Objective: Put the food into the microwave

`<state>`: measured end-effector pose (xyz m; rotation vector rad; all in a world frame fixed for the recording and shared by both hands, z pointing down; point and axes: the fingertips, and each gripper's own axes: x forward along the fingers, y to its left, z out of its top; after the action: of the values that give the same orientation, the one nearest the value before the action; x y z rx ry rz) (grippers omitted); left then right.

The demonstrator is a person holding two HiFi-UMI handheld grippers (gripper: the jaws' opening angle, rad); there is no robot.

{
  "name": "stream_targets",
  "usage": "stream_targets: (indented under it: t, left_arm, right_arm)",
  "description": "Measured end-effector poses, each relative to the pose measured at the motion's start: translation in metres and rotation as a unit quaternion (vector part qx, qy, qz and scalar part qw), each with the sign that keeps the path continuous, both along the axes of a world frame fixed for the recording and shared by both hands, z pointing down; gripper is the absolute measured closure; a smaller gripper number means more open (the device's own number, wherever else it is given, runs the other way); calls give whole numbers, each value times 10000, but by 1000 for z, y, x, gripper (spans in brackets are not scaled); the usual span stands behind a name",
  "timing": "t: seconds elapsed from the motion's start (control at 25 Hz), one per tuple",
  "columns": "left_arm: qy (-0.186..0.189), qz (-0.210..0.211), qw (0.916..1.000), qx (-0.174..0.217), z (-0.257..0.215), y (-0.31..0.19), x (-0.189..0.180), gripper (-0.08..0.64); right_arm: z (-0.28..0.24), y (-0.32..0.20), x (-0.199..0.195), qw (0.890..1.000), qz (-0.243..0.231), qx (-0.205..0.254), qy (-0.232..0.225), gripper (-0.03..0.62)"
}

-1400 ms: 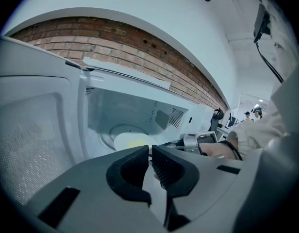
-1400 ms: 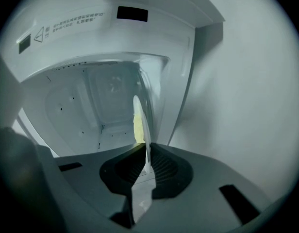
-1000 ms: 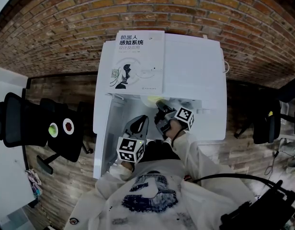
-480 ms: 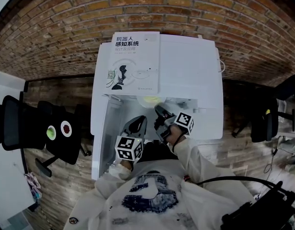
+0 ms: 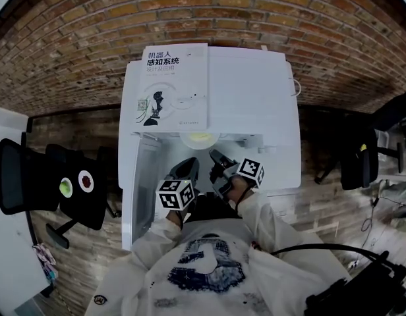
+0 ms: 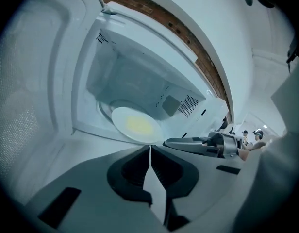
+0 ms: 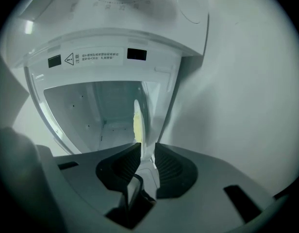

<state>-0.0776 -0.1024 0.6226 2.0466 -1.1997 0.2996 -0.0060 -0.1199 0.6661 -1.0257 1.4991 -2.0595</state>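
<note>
Inside microwave (image 5: pixel 256 110): plate w/ food (image 6: pixel 136 125); R gripper (image 7: pixel 146 149) jaws just opened off its rim; L gripper (image 6: pixel 150 149) closed.

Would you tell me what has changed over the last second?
The right tool opened, letting go of the plate of food, drew back a little and closed slightly; the rim shows at its jaw tips. Left tool shut, microwave door open, book on top: unchanged.
</note>
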Motion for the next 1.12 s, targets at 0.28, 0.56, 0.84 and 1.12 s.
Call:
stream_targets:
  t: [0.28, 0.56, 0.84, 1.12]
  left_arm:
    - [634, -218, 9970, -376, 11, -9, 2, 538]
    - [1412, -504, 9868, -604, 15, -21, 6, 526]
    - [1548, -599, 9835, -716, 21, -32, 6, 520]
    - [1548, -631, 9833, -716, 21, -41, 5, 520]
  right_arm:
    - [-4, -2, -7, 9999, -105, 96, 47, 500]
    - [-3, -12, -11, 9999, -104, 104, 44, 500]
    - [-1, -17, -14, 9999, -114, 44, 39, 518]
    - [-3, -26, -15, 9999, -79, 72, 16, 529]
